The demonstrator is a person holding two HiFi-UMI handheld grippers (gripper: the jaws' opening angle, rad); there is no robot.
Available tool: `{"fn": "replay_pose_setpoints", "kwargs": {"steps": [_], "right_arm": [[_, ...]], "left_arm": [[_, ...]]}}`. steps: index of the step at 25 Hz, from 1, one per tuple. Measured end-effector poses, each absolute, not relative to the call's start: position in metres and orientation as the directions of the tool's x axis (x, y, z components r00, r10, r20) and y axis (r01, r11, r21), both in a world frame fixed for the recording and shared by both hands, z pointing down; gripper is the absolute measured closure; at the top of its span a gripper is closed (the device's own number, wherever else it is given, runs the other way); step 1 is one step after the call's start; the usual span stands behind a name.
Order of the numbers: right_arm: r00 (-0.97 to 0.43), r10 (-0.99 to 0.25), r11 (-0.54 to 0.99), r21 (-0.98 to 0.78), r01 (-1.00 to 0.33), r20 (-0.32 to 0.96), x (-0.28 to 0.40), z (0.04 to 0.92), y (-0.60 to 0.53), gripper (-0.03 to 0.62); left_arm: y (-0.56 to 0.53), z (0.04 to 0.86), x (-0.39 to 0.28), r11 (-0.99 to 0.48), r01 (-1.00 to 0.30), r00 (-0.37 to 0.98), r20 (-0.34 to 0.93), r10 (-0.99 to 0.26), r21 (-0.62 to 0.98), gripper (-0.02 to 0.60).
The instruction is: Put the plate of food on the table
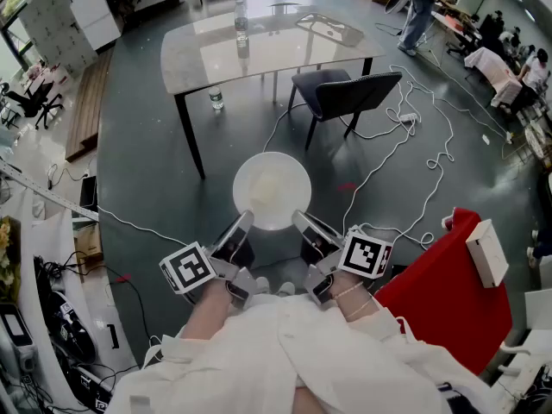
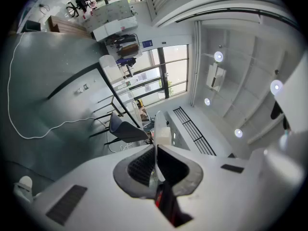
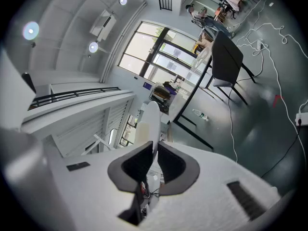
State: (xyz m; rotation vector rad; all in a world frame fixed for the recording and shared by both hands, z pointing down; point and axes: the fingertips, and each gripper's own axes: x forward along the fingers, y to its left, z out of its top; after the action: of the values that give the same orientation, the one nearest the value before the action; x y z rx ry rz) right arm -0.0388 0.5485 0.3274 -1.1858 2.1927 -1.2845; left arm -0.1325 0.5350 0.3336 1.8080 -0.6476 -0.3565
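A round white plate (image 1: 272, 190) with pale food (image 1: 267, 185) on it is held level above the grey floor. My left gripper (image 1: 243, 222) is shut on its near left rim, my right gripper (image 1: 298, 220) on its near right rim. The left gripper view shows the plate (image 2: 158, 129) edge-on between the dark pads, with my left gripper (image 2: 156, 165) closed on it. The right gripper view shows the same plate (image 3: 147, 121) edge-on in my right gripper (image 3: 155, 160). The glass-topped table (image 1: 259, 46) stands ahead, well beyond the plate.
A dark chair (image 1: 349, 93) stands at the table's near right corner. One water bottle (image 1: 241, 26) is on the table, another (image 1: 216, 99) on the floor beneath. White cables (image 1: 414, 145) trail over the floor at right. A red cloth (image 1: 448, 291) with a white box lies near right.
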Motion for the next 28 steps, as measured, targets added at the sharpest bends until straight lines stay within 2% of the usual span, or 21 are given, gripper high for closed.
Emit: {"fn": "replay_pose_setpoints", "kwargs": {"steps": [14,21,28], "right_arm": [[-0.576,-0.811,0.237,-0.845,-0.480,0.100,-0.039,0.329,0.538,0.580],[-0.525,-0.833,0.062,-0.915,-0.399,0.173,-0.044,0.359,0.521,0.582],[-0.516,-0.836,0.017,-0.930,-0.367,0.188,-0.056,0.373,0.504,0.582]], "left_arm": [[0.525,0.339,-0.135,-0.200,-0.223,0.815,0.069,-0.576,0.954,0.555],[0.503,0.345,-0.143,-0.162,-0.192,0.830,0.072,-0.554,0.968,0.555],[0.484,0.361,-0.157,-0.115,-0.184,0.839,0.095,-0.536,0.976,0.555]]}}
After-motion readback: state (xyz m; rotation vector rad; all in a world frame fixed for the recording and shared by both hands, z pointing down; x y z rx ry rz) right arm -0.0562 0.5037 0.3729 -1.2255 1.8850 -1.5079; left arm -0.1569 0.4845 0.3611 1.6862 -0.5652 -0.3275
